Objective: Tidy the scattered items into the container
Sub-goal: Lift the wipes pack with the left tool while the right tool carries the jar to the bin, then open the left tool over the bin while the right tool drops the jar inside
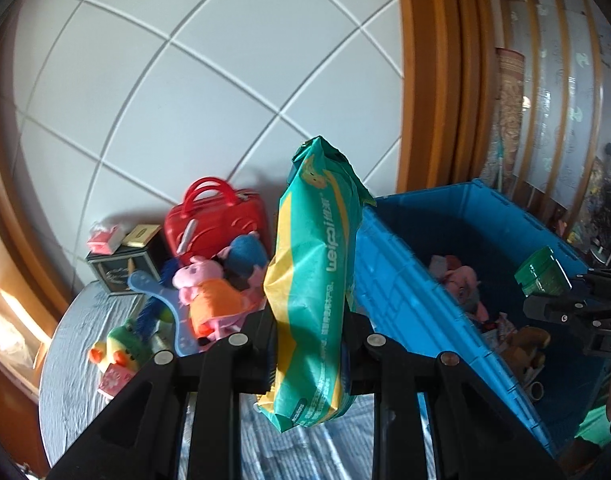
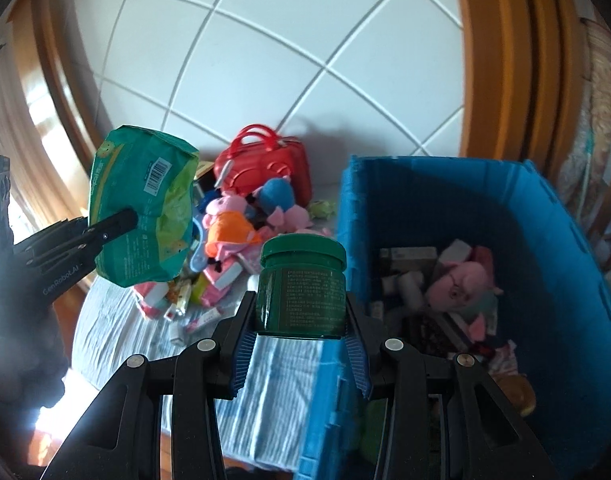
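Green-yellow pack, left wrist view: white lettering upside down, brand not legible. Same pack, right wrist view: barcode, digits illegible. Left gripper body: "GenRobot.AI". Green jar label: fine print, illegible.

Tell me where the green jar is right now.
The green jar sits clamped in the right claw, centre of the right wrist view, held above the striped cloth just left of the blue bin's near wall.

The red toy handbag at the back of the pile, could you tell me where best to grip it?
By its looped handles, coming from above: they stand up clear of the red toy handbag, whose body looks broad for the jaws and is crowded by plush toys in front.
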`<state>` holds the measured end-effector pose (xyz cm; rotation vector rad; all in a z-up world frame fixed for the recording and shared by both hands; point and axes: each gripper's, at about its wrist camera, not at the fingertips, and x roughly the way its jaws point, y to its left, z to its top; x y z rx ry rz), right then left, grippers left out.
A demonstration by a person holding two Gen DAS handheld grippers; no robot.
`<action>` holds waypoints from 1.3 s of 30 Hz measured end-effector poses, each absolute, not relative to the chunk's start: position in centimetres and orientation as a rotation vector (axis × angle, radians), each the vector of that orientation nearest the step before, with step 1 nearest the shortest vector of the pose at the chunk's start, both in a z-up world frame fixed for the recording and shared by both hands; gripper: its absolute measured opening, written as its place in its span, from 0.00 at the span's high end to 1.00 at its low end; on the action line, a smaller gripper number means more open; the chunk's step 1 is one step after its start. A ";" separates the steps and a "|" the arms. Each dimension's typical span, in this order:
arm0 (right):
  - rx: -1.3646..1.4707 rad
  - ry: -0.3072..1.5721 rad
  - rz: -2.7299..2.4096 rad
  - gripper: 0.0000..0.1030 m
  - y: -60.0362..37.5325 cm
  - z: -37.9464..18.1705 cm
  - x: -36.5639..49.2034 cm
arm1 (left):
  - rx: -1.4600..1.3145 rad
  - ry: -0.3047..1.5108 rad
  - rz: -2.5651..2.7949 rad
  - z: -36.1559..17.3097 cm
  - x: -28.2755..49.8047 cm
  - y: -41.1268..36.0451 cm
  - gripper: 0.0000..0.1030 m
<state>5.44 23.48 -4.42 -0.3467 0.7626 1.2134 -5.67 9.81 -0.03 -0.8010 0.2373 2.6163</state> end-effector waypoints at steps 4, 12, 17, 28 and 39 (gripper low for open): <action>-0.315 0.745 1.147 0.61 20.9 -3.7 7.2 | -0.757 0.248 2.556 0.7 -5.5 13.7 0.78; -0.245 0.750 1.014 0.61 15.9 -3.3 10.7 | -0.692 0.297 2.410 1.6 -4.3 21.6 0.78; -0.207 0.777 0.930 0.61 13.3 -4.1 13.1 | -0.697 0.326 2.328 0.9 -3.9 25.4 0.78; -0.158 0.821 0.802 0.61 9.8 -5.5 16.7 | -0.713 0.352 2.209 -0.4 -5.4 31.8 0.78; -0.142 0.828 0.760 0.61 8.9 -5.9 18.3 | -0.693 0.380 2.162 -0.3 -6.3 35.0 0.78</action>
